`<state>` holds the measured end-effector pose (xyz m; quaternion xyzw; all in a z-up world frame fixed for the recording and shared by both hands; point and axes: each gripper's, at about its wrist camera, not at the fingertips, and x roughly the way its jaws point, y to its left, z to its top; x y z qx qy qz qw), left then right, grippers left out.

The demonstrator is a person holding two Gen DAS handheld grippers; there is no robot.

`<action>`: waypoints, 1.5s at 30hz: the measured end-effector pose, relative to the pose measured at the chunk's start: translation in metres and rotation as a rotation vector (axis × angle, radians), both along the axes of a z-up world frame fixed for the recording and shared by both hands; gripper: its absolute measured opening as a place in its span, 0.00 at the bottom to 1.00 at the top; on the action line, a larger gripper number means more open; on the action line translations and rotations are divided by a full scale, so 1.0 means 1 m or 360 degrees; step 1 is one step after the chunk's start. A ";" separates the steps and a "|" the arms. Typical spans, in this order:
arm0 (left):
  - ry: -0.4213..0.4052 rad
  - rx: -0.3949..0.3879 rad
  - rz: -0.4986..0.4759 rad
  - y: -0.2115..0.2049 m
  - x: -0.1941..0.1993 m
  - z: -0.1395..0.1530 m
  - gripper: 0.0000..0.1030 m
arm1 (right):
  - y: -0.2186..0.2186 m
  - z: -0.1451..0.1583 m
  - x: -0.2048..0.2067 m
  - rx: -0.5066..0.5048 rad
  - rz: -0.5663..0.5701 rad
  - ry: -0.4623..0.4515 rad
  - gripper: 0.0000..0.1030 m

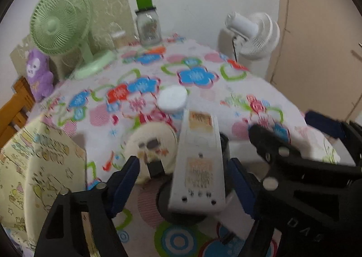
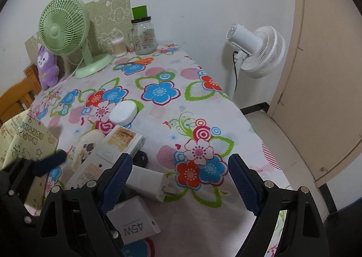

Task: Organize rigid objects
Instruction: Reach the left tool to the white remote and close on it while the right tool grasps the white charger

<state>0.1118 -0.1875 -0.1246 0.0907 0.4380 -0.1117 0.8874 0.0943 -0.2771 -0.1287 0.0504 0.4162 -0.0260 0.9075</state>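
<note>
My left gripper is open, its blue pads on either side of a long white box with orange labels, apart from it. The box leans on a black object and shows in the right wrist view. Beside it lie a cream round case, a white round lid and a white plug charger. A white 45W box lies near my open, empty right gripper, which hovers above the flowered tablecloth.
A green desk fan, a glass jar with green cap, a cotton swab tub and a purple plush stand at the table's back. A yellow gift bag is at left. A white floor fan stands beyond the right edge.
</note>
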 end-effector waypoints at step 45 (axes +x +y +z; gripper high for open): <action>0.0006 -0.0197 -0.0002 0.017 0.007 -0.009 0.44 | 0.022 -0.019 0.015 0.0153 -0.0092 0.0117 0.64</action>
